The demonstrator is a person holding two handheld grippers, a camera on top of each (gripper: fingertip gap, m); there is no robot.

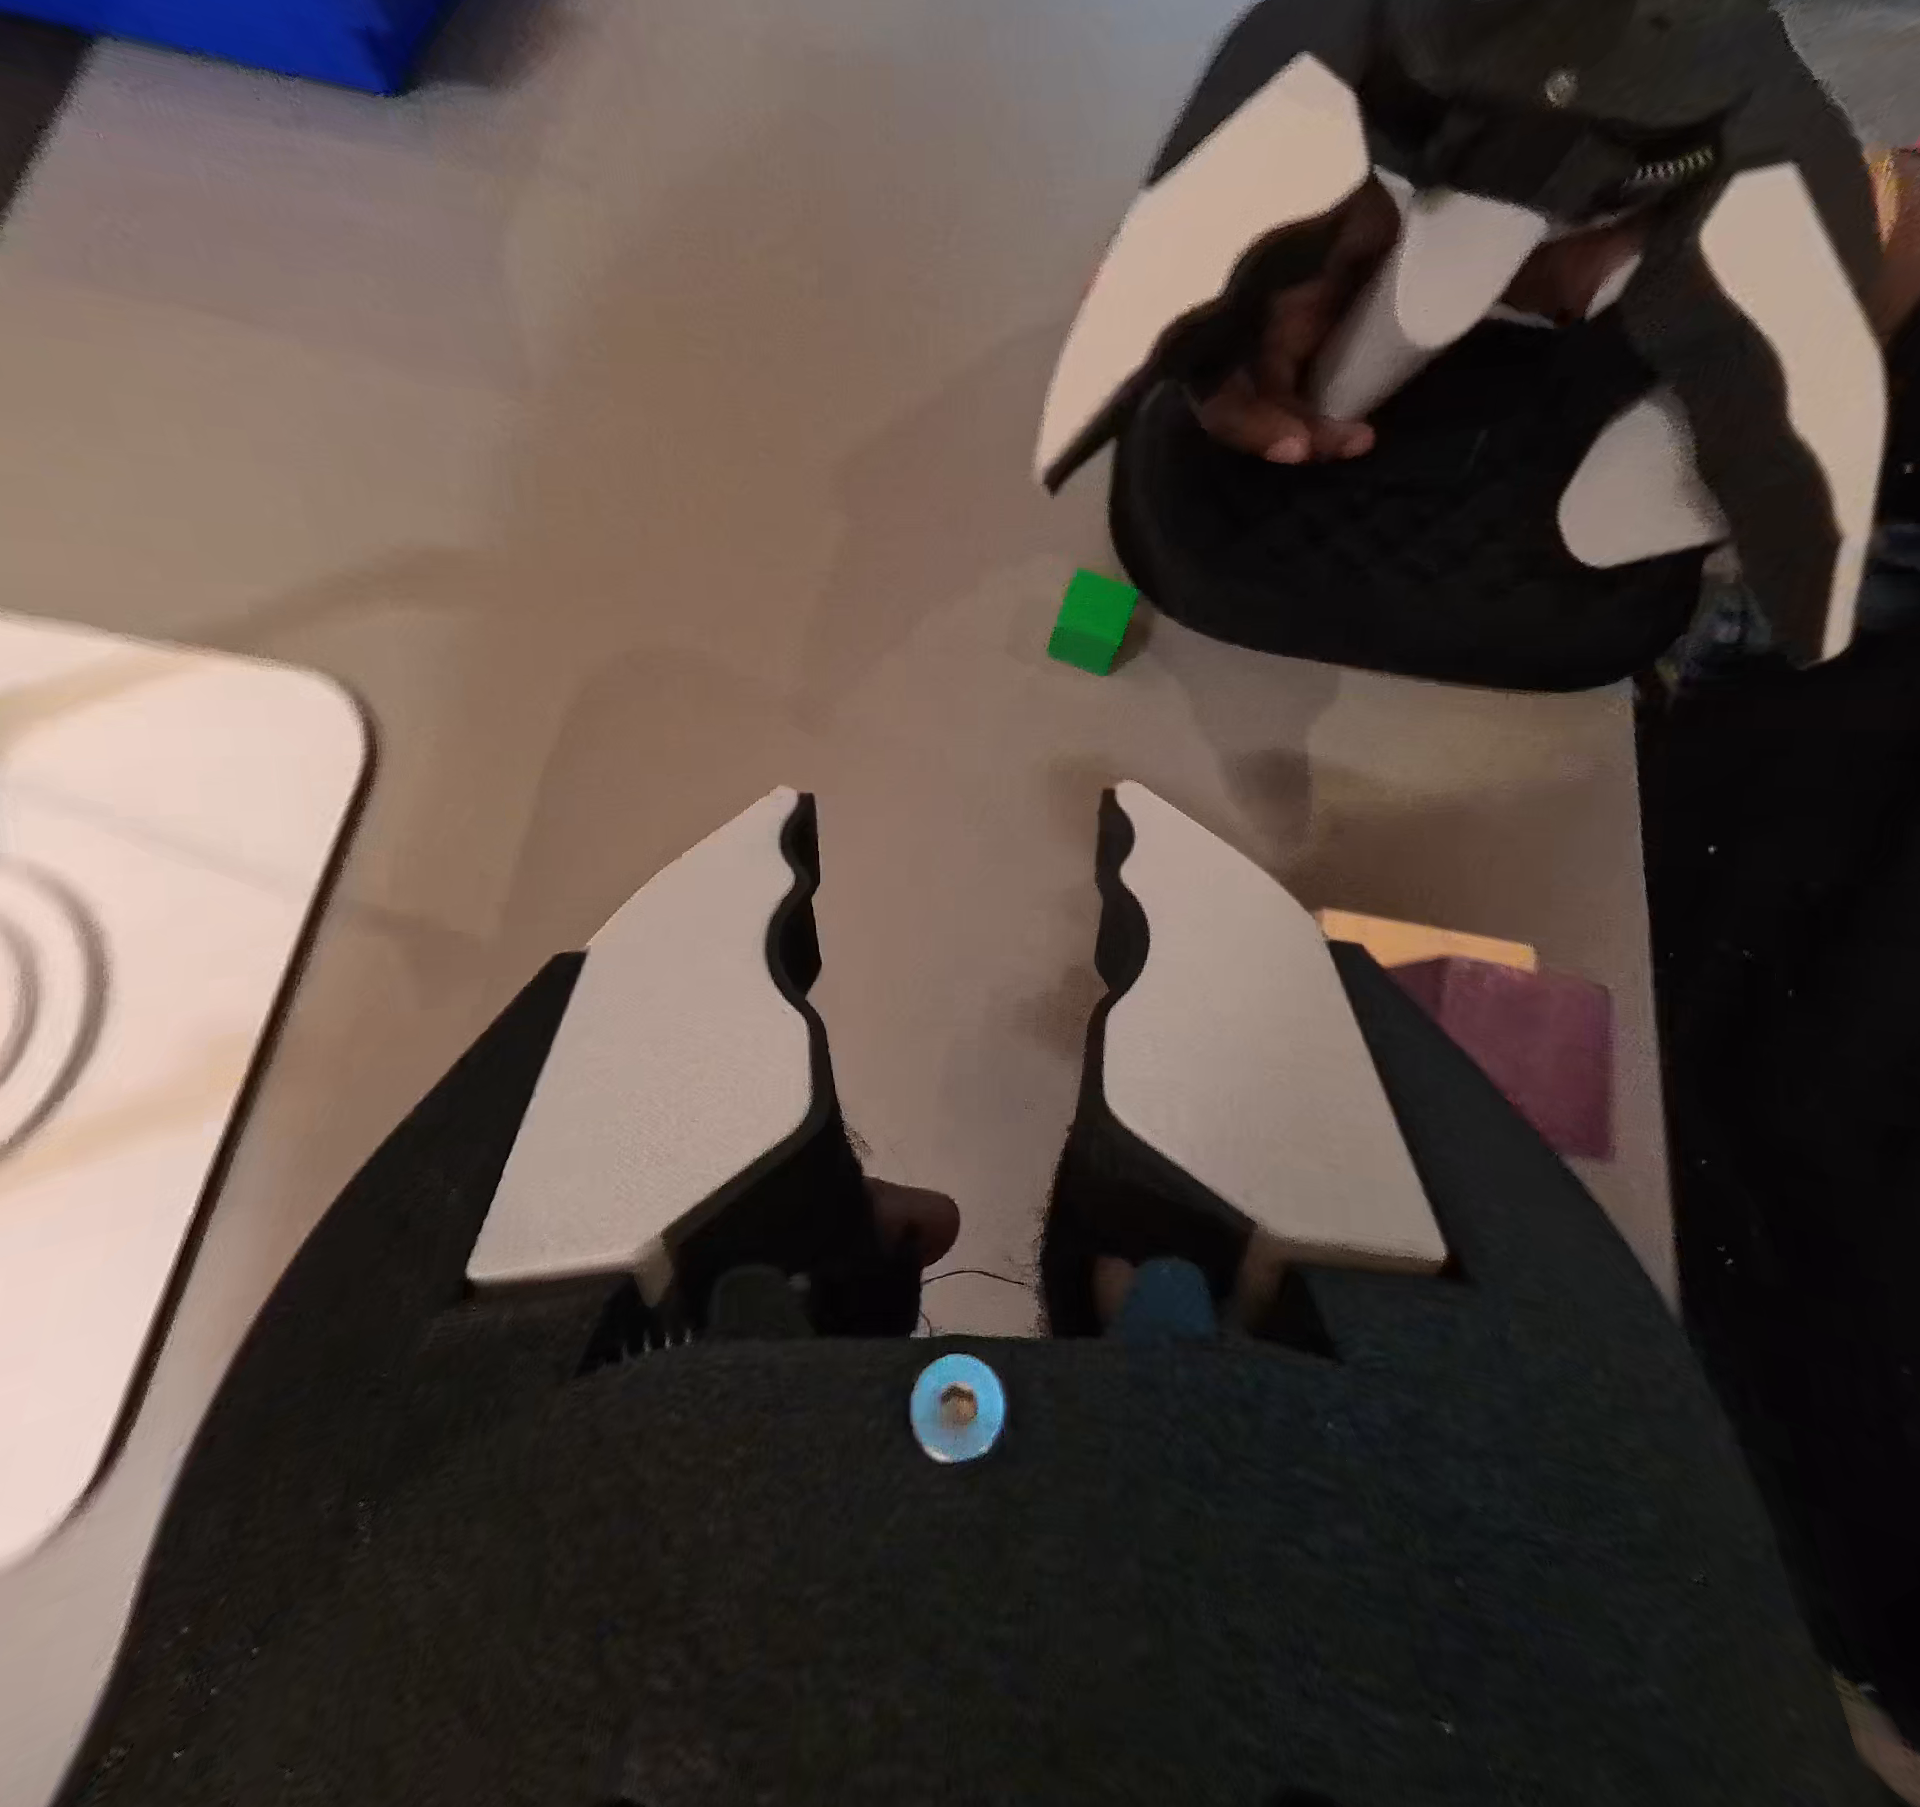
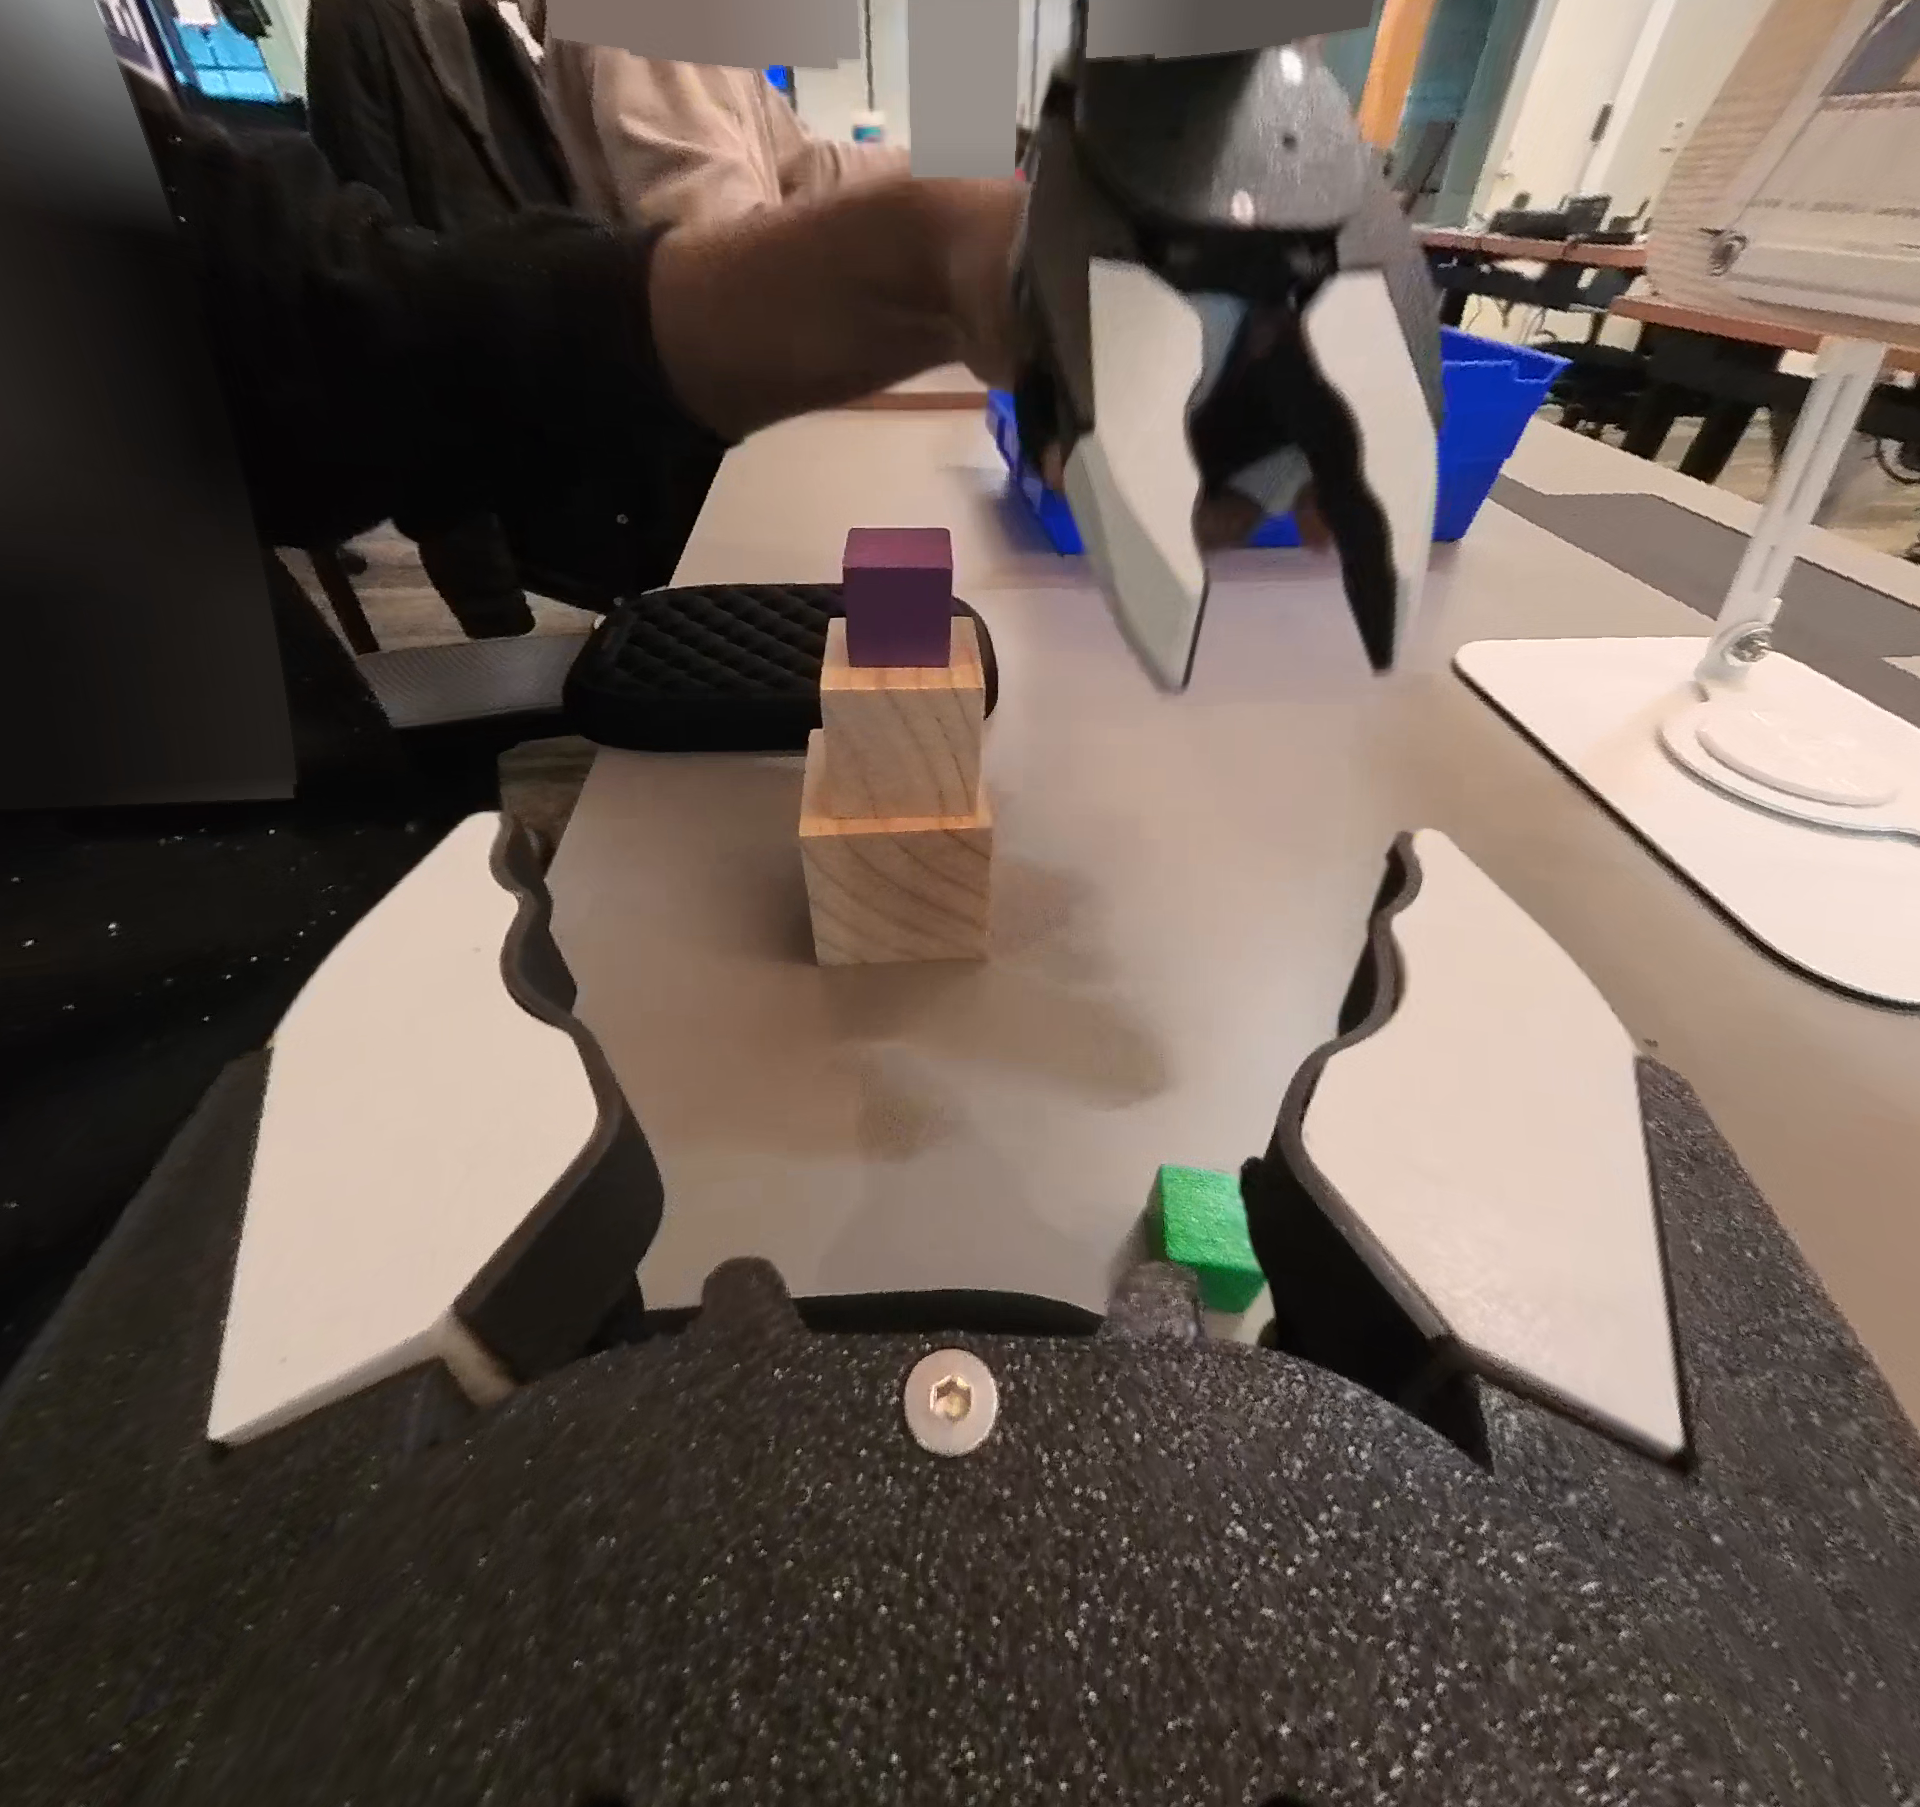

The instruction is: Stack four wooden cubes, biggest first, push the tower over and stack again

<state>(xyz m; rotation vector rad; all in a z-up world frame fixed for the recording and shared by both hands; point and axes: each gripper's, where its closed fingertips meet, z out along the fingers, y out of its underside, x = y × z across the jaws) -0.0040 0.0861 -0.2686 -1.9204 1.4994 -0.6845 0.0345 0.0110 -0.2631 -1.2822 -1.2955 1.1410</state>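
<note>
Grippers – left (image 1: 956, 801) | right (image 2: 956, 843) – jaws apart, bare | green cube (image 2: 1205, 1238) beside right's finger base

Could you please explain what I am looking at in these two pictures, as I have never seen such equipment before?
There is no robot here: a person holds a hand-operated two-finger gripper in each hand, and each carries a camera looking along its own fingers.

The left gripper looks down on the table; the right gripper looks across it.

On the table stands a tower: a purple cube on two wooden blocks. A small green cube lies close by the right gripper. A blue bin sits farther back, and a white stand base to one side.

Both grippers are open and hold nothing.
</note>
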